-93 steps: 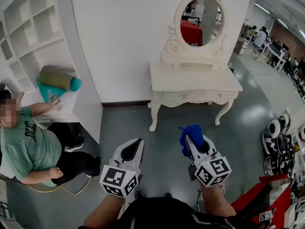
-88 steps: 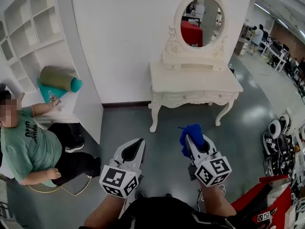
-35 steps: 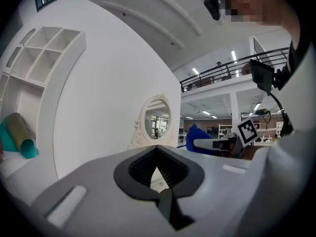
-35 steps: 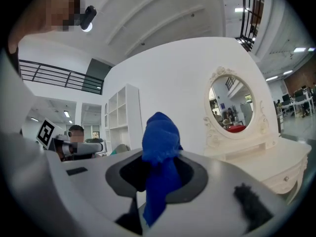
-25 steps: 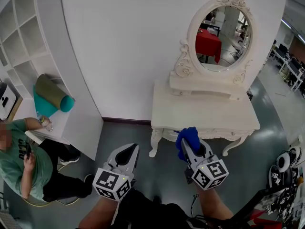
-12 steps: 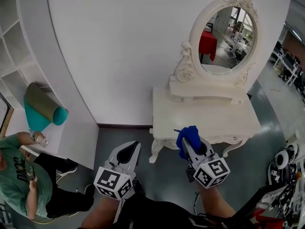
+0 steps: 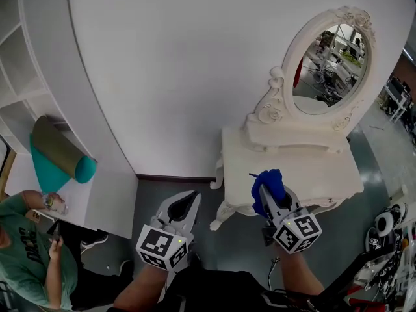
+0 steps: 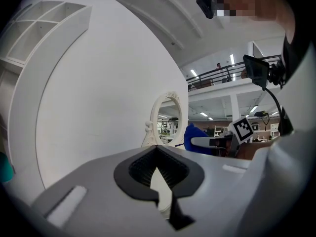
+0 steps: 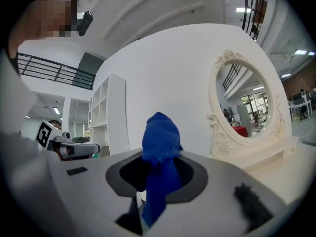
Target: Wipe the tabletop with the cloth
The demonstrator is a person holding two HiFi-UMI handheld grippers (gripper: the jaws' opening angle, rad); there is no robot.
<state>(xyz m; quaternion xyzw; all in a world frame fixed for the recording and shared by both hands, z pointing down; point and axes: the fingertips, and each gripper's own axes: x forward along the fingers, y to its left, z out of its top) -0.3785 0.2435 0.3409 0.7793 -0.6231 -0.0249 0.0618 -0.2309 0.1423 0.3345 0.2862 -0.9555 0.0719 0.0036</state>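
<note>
Cloth (image 7: 268, 179), blue and bunched, sits pinched in the right gripper's (image 7: 263, 191) closed jaws at the white tabletop's (image 7: 325, 174) near edge, where a shallow bite could probably let it slip once pressed down, while the left gripper (image 7: 193, 197) hangs closed on nothing.

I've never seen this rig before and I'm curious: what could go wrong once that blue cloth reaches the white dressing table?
1. The blue cloth is bunched at the tip of the right gripper, so hard jaws might scrape the tabletop rather than wipe it.
2. The oval mirror stands at the back; a long stroke could knock its frame.
</note>
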